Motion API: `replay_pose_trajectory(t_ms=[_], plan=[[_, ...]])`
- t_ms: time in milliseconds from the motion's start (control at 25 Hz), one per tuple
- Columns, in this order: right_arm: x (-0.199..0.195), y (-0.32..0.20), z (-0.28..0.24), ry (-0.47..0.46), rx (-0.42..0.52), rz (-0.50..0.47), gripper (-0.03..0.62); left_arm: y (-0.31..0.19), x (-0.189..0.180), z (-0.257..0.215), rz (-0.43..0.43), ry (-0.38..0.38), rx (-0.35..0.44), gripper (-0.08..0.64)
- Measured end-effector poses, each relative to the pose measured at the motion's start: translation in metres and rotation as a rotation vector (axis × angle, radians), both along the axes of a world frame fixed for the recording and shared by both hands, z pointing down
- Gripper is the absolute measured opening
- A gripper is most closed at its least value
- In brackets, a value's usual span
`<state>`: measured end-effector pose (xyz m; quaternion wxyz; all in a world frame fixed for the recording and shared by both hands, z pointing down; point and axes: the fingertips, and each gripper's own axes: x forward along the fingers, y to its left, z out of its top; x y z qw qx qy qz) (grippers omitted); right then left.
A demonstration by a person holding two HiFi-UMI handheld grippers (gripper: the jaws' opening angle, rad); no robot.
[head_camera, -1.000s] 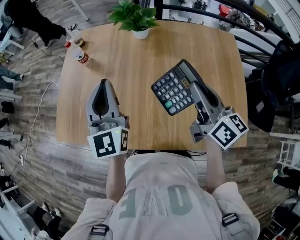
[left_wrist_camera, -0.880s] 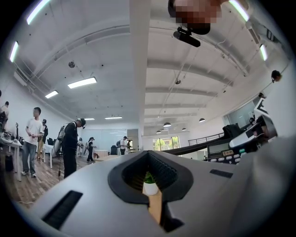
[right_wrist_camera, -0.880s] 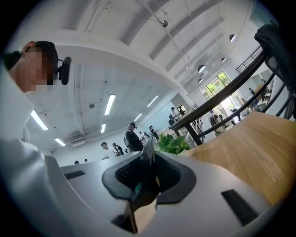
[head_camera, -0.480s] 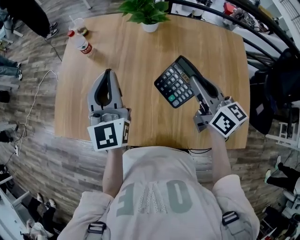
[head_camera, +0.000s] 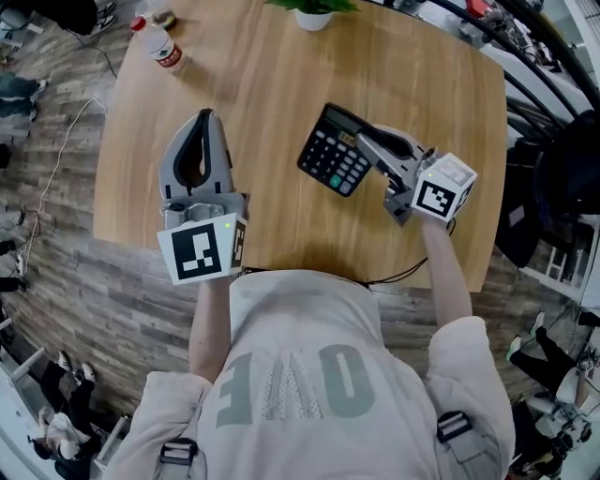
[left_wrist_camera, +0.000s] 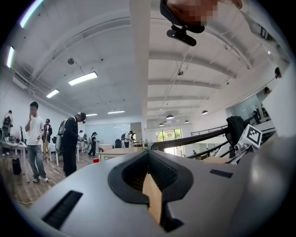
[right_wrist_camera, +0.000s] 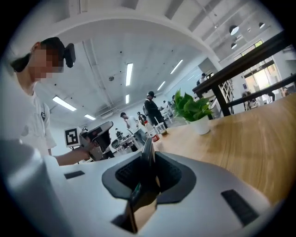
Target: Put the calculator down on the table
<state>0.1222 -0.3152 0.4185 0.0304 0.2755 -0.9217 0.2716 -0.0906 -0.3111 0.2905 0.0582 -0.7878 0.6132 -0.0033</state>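
A black calculator (head_camera: pixel 333 155) with grey and green keys is over the middle of the wooden table (head_camera: pixel 272 84). My right gripper (head_camera: pixel 367 141) is shut on its right edge. From above I cannot tell whether it touches the wood. In the right gripper view the calculator (right_wrist_camera: pixel 148 150) shows edge-on, pinched between the jaws of the right gripper (right_wrist_camera: pixel 145 171). My left gripper (head_camera: pixel 203 120) hovers over the table's left part with its fingertips together and nothing in them. In the left gripper view the left gripper (left_wrist_camera: pixel 150 185) shows only a sliver of wood through its slit.
A potted plant (head_camera: pixel 314 19) stands at the table's far edge and a plastic bottle (head_camera: pixel 161 47) at the far left corner. Cables hang at the near edge. A railing and dark bags are on the right, and people stand in the room beyond.
My right gripper has come down and left with the calculator, which now lies lower and flatter over the table. My left gripper has shifted a little and stays shut.
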Motion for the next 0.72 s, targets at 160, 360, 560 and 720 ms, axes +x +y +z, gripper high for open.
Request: replay_pose_trajectory(t_ms=[160, 360, 560, 720], plan=[[-0.013, 0.001, 0.040, 0.041, -0.092, -0.082, 0.075, -0.005, -0.008, 0.008, -0.021, -0.005, -0.025, 0.008], [-0.011, -0.008, 0.077, 0.055, -0.172, -0.110, 0.075, -0.014, 0.001, 0.016, -0.027, -0.017, -0.046, 0.008], [-0.016, -0.009, 0.097, 0.042, -0.225, -0.156, 0.075, -0.020, 0.006, 0.026, -0.028, -0.033, -0.072, 0.008], [-0.020, -0.010, 0.109, 0.031, -0.248, -0.166, 0.075, -0.028, 0.008, 0.032, -0.018, -0.043, -0.089, 0.008]])
